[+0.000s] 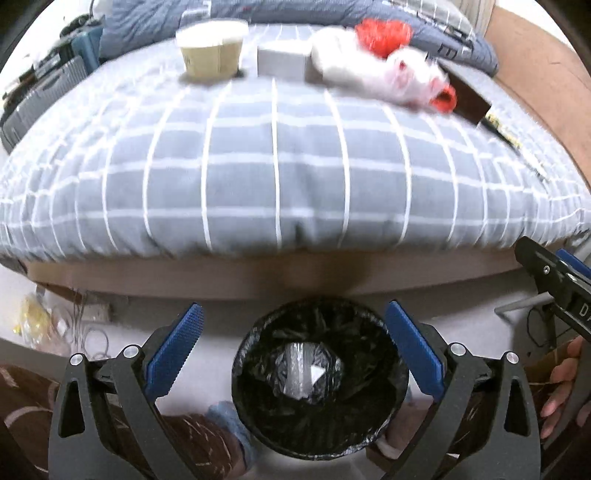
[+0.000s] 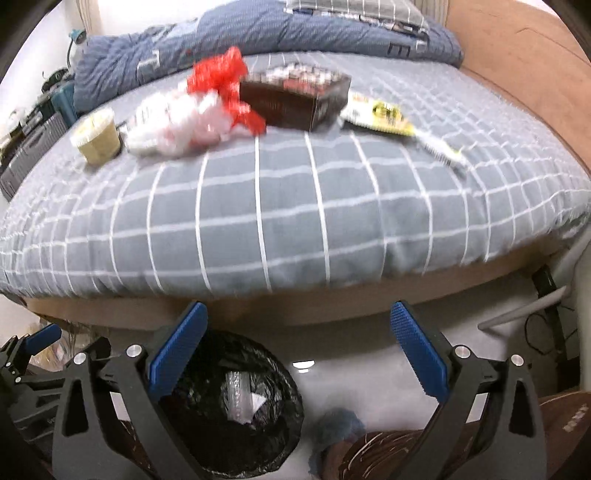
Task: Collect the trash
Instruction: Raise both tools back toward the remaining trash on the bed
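Note:
Trash lies on the far side of a grey checked bed (image 1: 277, 177): a paper cup (image 1: 211, 48), a small white box (image 1: 282, 61), a white and red plastic bag (image 1: 384, 66), a dark box (image 2: 295, 98) and a yellow wrapper (image 2: 384, 114). The cup (image 2: 96, 138) and bag (image 2: 192, 118) also show in the right wrist view. A black-lined bin (image 1: 319, 380) on the floor holds a clear plastic piece (image 1: 301, 373). My left gripper (image 1: 293, 345) is open and empty, right above the bin. My right gripper (image 2: 299, 347) is open and empty, just right of the bin (image 2: 236, 406).
A folded blue duvet (image 2: 258, 33) lies at the head of the bed. A brown headboard (image 2: 535, 74) curves on the right. Grey and teal cases (image 1: 48, 92) stand left of the bed. Cables and a bag (image 1: 44, 328) lie on the floor at left.

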The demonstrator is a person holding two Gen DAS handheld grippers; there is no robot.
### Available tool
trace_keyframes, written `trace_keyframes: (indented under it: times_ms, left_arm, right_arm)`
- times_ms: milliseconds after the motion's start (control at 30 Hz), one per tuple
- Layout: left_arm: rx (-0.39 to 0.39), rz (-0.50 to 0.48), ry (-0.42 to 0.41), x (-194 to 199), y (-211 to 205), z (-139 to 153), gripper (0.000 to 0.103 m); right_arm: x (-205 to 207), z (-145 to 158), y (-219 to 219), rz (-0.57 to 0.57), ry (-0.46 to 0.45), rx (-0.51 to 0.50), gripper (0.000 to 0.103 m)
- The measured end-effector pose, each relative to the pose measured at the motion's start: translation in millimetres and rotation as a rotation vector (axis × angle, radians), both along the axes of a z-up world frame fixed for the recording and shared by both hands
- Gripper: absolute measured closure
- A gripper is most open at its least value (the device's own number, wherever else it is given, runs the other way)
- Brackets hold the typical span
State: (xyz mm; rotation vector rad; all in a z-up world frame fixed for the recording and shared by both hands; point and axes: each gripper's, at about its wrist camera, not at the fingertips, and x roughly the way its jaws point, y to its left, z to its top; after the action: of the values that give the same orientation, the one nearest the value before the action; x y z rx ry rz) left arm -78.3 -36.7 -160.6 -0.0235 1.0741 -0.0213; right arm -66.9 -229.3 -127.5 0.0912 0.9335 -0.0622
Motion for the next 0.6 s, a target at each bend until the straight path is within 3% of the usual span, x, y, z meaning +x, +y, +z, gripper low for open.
trace_keyframes:
  times_ms: [333, 600]
  left_arm:
    - [-0.068, -0.005, -0.096, 19.7, 1.4, 53.7, 0.006]
    - [-0.055, -0.037, -0.136, 57.1, -17.7, 80.9, 0.006]
  right_arm:
    - [8.7, 51.6, -18.9, -0.020, -0.124, 0.009, 0.007]
    - [41.5, 70.6, -43.0, -0.058, -0.146, 0.000, 0.007]
